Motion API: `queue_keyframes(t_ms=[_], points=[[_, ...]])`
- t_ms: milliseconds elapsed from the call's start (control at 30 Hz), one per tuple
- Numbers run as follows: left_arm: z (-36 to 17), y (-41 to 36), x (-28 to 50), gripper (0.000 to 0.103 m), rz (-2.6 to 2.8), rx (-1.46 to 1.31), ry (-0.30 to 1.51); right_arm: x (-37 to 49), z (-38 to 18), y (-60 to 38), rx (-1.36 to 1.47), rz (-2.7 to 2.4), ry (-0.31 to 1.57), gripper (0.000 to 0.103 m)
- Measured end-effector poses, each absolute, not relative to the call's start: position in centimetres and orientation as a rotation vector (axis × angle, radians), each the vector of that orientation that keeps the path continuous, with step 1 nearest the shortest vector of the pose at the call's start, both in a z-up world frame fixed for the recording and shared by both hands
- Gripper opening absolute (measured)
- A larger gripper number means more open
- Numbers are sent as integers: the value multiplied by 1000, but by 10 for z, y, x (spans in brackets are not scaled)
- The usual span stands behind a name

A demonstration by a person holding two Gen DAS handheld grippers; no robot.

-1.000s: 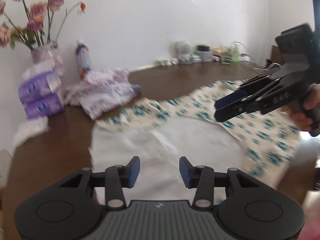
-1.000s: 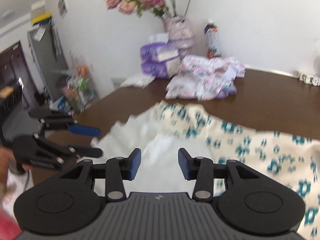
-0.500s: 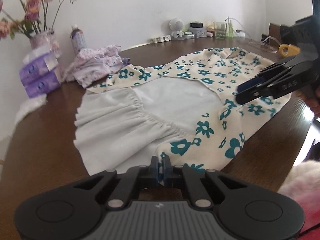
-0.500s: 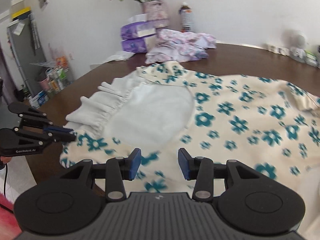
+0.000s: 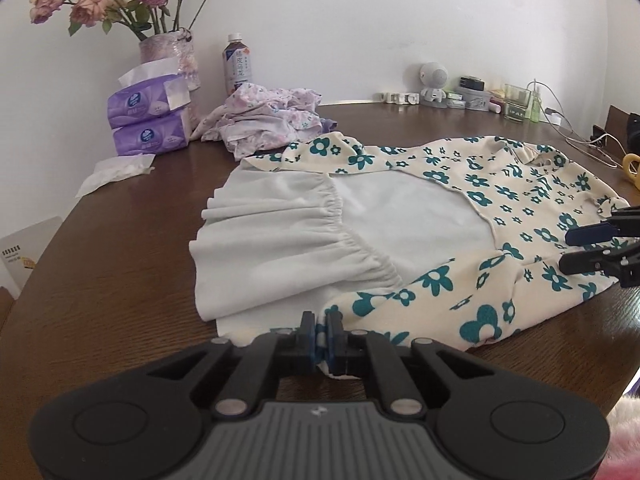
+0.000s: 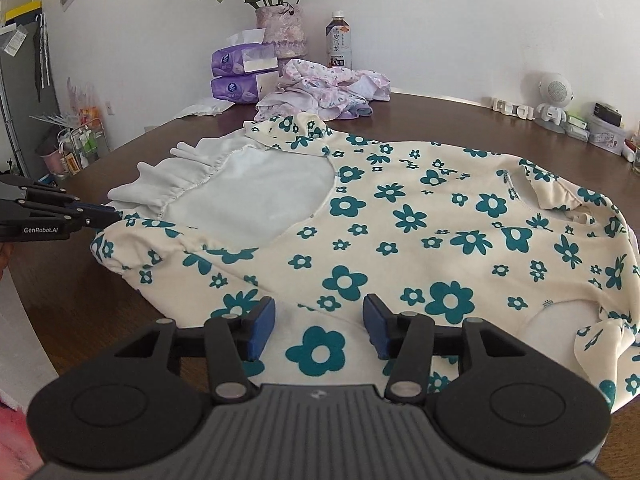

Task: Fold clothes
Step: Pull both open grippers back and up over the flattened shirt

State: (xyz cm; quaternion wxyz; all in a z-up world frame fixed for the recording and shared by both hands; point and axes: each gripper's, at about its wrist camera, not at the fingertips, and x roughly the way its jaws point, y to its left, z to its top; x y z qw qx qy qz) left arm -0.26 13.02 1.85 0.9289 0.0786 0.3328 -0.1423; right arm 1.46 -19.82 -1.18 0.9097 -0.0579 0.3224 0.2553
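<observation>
L gripper (image 5: 319,334) pinched tight on hem edge of floral garment (image 6: 420,232), at 6 o'clock in its view. R gripper (image 6: 319,330) spread wide, nothing held, fingers just over garment's near edge. Garment lies flat across brown table (image 5: 112,280), white lining up. Crumpled pink clothes (image 5: 268,120) at 11 o'clock, tissue packs (image 5: 150,120) beside.

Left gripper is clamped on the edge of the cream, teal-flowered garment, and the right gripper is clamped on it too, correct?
Not quite. The left gripper is clamped on the cream, teal-flowered garment, but the right gripper is open above it, as the right wrist view shows.
</observation>
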Motion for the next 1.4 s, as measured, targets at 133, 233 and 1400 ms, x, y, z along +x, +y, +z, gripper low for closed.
queue_keyframes(t_ms=[133,233,1400], points=[[33,135,-11,32,-271,83,624,12,-8,-202,-94,516,656,55],[44,135,-17,62,-258,9,564,9,2,-217,-51,445,612,71],[14,11,113,86,-318,76,765,136,-15,-255,-43,371,719,99]])
